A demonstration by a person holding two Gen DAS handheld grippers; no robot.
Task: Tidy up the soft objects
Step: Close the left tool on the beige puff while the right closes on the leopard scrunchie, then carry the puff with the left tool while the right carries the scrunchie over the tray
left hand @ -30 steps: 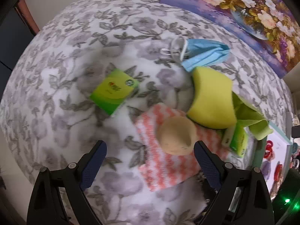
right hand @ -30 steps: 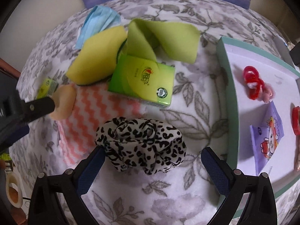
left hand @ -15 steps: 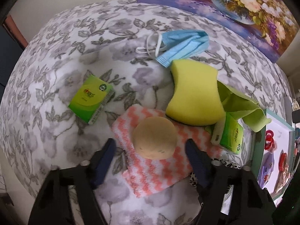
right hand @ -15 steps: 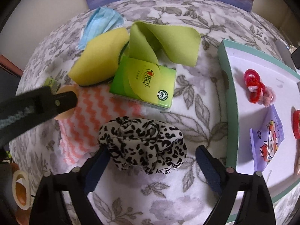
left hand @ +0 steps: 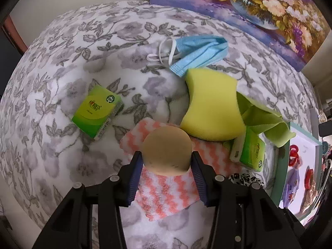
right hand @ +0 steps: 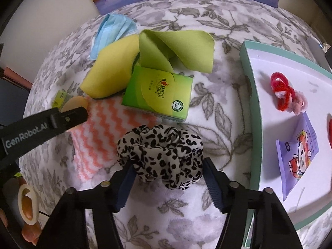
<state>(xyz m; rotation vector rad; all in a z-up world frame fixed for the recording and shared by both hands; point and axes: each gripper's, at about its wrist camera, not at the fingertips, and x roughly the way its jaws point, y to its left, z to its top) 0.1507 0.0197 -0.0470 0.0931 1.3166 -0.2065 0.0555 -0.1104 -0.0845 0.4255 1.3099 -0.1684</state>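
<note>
Evidently two grabs at once, one soft thing per hand. Left gripper [left hand: 167,162] pointing steeply down, jaws just closed inward, now pinching the tan puff [left hand: 167,151] by its two sides while resting on the zigzag cloth [left hand: 166,193]. Probably taken by the rim so as to lift the puff alone and leave the cloth flat. Right gripper [right hand: 168,170] likewise just narrowed, pads meeting the bunched fabric of the leopard scrunchie [right hand: 159,149] on both sides, on the floral blanket [left hand: 83,41] just beside the tray [right hand: 249,83]. Probably gripped across its bulk because of the loose folds. Likely bound for that tray, with hair ties already inside.

Hard to judge: how firmly either pad presses, given such squashy material. Hidden: the puff's underside and the cloth beneath it. Cut off: the tray's far side at the picture edge. Partly buried: the green cloth [right hand: 186,47] under the yellow sponge [left hand: 211,108] and the tissue pack [right hand: 157,93]. Unclear: the pale ring at the lower left of the right wrist view.
</note>
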